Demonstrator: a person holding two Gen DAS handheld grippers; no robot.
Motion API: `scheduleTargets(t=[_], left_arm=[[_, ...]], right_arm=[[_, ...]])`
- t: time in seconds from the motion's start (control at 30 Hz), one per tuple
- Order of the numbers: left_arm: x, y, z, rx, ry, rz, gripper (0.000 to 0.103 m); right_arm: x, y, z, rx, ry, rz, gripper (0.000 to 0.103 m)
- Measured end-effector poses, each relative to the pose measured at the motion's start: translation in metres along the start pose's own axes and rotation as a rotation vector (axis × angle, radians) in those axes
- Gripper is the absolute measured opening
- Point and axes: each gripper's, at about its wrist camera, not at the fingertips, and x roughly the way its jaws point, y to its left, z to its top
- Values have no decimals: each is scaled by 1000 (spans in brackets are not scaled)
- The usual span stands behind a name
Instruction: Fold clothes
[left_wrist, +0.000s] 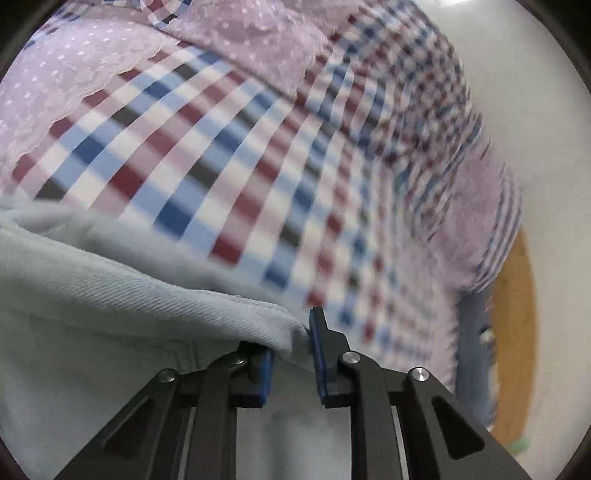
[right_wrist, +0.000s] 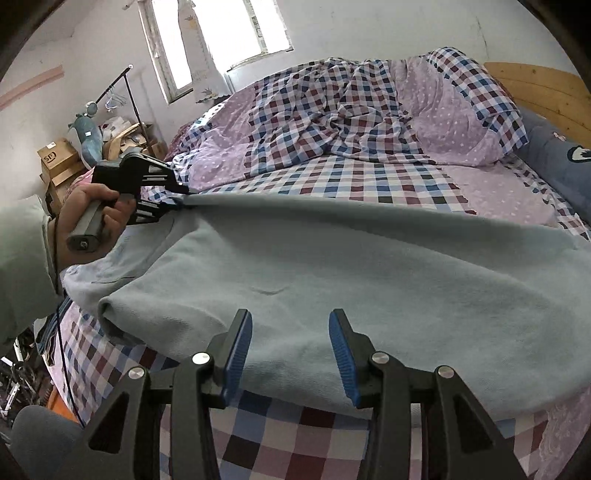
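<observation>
My left tongs (left_wrist: 291, 354) pinch edge of sweatshirt (right_wrist: 332, 266), lifting it off bed (right_wrist: 332, 173). My right tongs (right_wrist: 290, 354) spread, empty, just above sweatshirt's near hem; rest lies across bed.

Left wrist: close over checked bed (left_wrist: 229, 177), facing headboard. Right wrist: farther back, facing window. Shared: bed, pale garment (right_wrist: 332, 266).
</observation>
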Motion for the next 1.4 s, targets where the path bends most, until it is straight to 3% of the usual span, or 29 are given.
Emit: scheduleTargets(t=[0.03, 0.1, 0.13, 0.17, 0.23, 0.3, 0.4, 0.53, 0.67, 0.73, 0.93, 1.0, 1.03, 1.07, 1.27, 1.37, 1.4], left_arm=[[-1, -2, -3, 17, -11, -10, 26], [-4, -5, -10, 52, -26, -27, 61], [-9, -6, -19, 76, -36, -27, 86], [-13, -5, -26, 85, -33, -32, 90], [-25, 3, -43, 93, -21, -45, 89], [-43, 15, -64, 95, -10, -59, 89], [-90, 38, -109, 108, -78, -58, 89], [-151, 87, -177, 54, -215, 26, 89], [-181, 127, -217, -64, -338, 68, 89], [-179, 144, -222, -128, -343, 71, 89], [-155, 182, -197, -316, -328, -38, 86], [-157, 181, -182, -303, -353, -71, 57], [-157, 179, -174, -299, -360, -74, 21], [-157, 177, -165, -294, -367, -77, 7], [-211, 155, -143, -220, -576, -273, 4], [-230, 141, -135, -169, -625, -351, 5], [-229, 137, -131, -139, -624, -318, 5]], right_arm=[[-2, 0, 1, 0, -2, 16, 46], [-6, 3, 2, -8, -8, 56, 46], [-9, 7, 2, -27, -15, 86, 46], [-13, 13, 1, -57, -24, 125, 46], [-20, 27, -1, -126, -38, 200, 46], [-22, 41, -6, -200, -35, 218, 46], [-9, 59, -18, -288, 24, 185, 46], [5, 64, -30, -351, 75, 120, 46], [13, 59, -35, -367, 93, 74, 46], [18, 56, -36, -372, 105, 39, 46], [31, 62, -38, -421, 111, -24, 45], [34, 64, -37, -451, 111, -48, 23], [31, 64, -34, -459, 101, -65, 3], [24, 63, -30, -467, 74, -84, 2], [-36, 53, -12, -507, -99, -160, 1], [-29, 55, -23, -551, -35, -135, 1], [-25, 57, -28, -569, -5, -124, 1]])
